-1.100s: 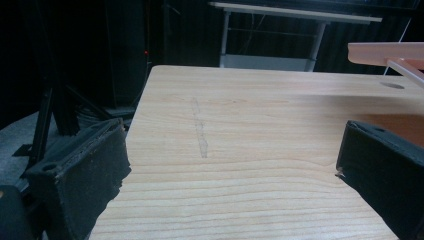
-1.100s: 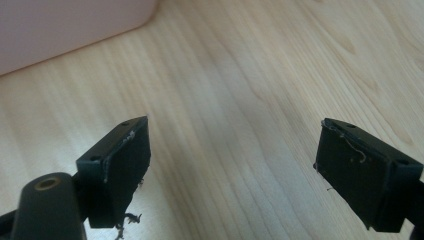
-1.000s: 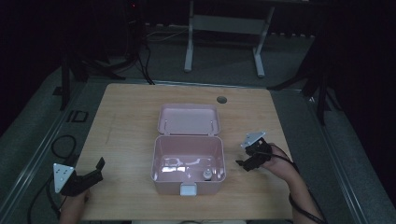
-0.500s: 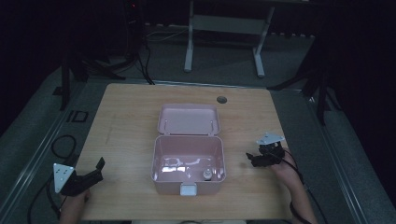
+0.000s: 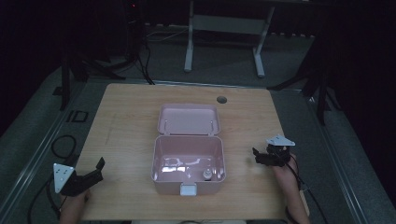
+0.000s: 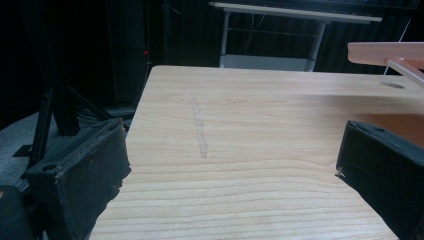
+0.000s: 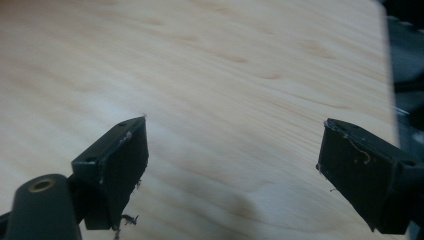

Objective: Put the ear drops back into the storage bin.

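Pink box (image 5: 188, 161) sits mid-table (image 5: 130, 116), lid flipped back, a small white object (image 5: 204, 175) inside near the front wall. Your right gripper (image 5: 259, 156) hangs just right of it, jaws spread, empty. Your left gripper (image 5: 95, 169) well apart at the near-left corner, jaws wide, holding nothing.

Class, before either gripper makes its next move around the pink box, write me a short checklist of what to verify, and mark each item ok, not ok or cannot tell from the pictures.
1. Pink box lid open, lying back flat: ok.
2. Small object inside the box near its front right corner, reachable from above: ok; what it is: cannot tell.
3. Left gripper open with nothing between its jaws: ok.
4. Right gripper open with nothing between its jaws: ok.
5. Both grippers apart from the box, over bare table: ok.
6. Front latch undamaged: cannot tell.
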`<act>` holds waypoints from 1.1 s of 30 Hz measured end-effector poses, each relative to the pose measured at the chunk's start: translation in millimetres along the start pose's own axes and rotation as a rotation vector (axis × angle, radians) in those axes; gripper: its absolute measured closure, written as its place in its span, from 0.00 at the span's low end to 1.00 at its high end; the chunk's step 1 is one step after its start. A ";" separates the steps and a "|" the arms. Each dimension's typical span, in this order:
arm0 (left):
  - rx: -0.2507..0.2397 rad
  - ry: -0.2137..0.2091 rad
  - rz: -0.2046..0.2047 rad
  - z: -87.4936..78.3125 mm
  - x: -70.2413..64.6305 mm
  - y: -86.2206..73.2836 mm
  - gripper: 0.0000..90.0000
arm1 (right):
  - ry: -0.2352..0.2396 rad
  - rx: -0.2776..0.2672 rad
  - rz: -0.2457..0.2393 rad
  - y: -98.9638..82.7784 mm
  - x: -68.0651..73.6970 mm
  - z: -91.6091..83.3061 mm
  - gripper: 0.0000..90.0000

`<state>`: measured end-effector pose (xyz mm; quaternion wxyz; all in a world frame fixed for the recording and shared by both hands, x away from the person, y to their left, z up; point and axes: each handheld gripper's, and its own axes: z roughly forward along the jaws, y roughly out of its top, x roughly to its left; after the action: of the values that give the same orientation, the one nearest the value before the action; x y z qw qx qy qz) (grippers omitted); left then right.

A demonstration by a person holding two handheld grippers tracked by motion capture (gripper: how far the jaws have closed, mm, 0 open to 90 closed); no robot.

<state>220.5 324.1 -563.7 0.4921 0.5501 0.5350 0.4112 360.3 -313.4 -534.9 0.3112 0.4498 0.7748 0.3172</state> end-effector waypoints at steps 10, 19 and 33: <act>0.002 -0.001 -0.002 0.1 0.3 0.1 0.01 | -0.090 -0.090 0.188 -10.6 -9.9 -4.6 0.14; 0.001 -0.002 -0.002 0.1 0.4 0.1 0.01 | -0.151 -0.150 0.306 -20.4 -11.0 -6.0 0.14; 0.001 -0.007 0.002 -0.5 -0.3 -0.1 0.01 | -0.109 -0.231 0.374 -31.9 -15.5 -13.9 0.14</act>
<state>220.0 323.8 -563.7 0.4932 0.5521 0.5330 0.4096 339.9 -342.7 -548.0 0.3378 0.5635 0.6185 0.4310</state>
